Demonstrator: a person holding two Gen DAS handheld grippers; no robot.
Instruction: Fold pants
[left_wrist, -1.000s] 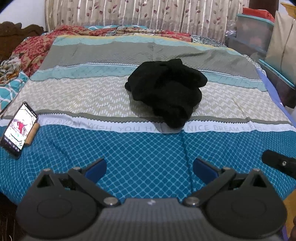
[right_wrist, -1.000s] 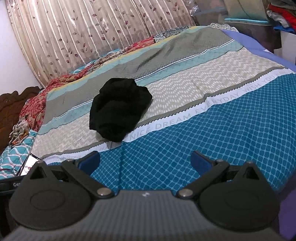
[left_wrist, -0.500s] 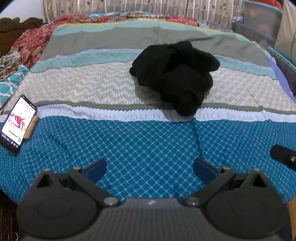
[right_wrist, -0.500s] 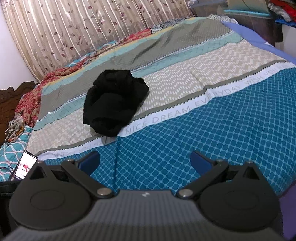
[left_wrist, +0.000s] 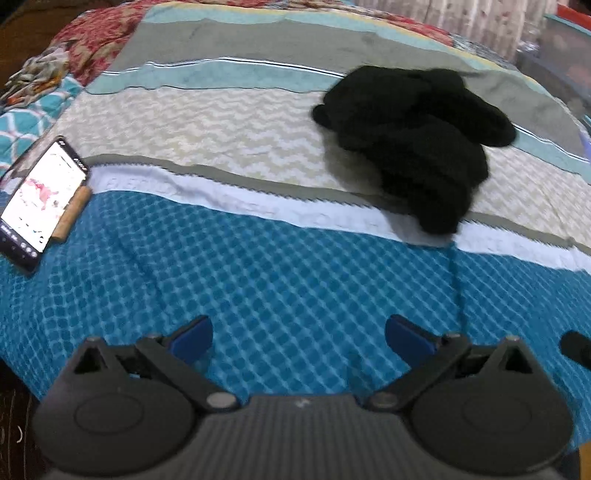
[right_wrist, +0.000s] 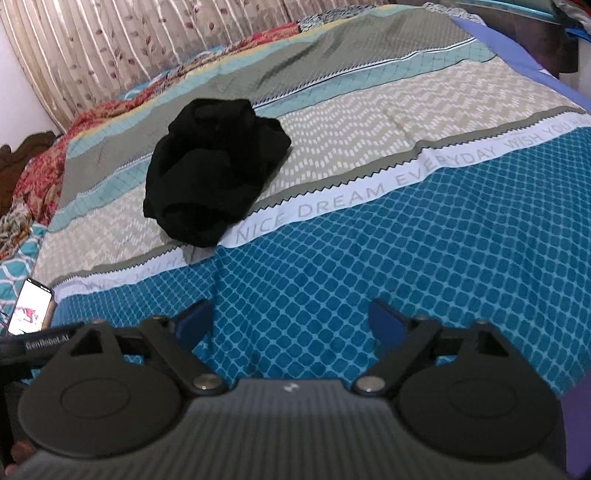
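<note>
pants (left_wrist: 417, 144) bunched in heap mid-bed (left_wrist: 295, 280), unfolded | left tongs (left_wrist: 297, 338) wide, empty | right tongs (right_wrist: 290, 321) closing, nothing between | both well short, approaching for first grab

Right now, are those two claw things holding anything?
No. The left gripper is open and empty; the right gripper is closing on nothing. The black pants lie untouched.

The left gripper (left_wrist: 298, 334) is tilting downward with its blue-padded jaws standing wide apart and nothing between them. The right gripper (right_wrist: 291, 320) is angling down too, its jaws closing on empty space.
</note>
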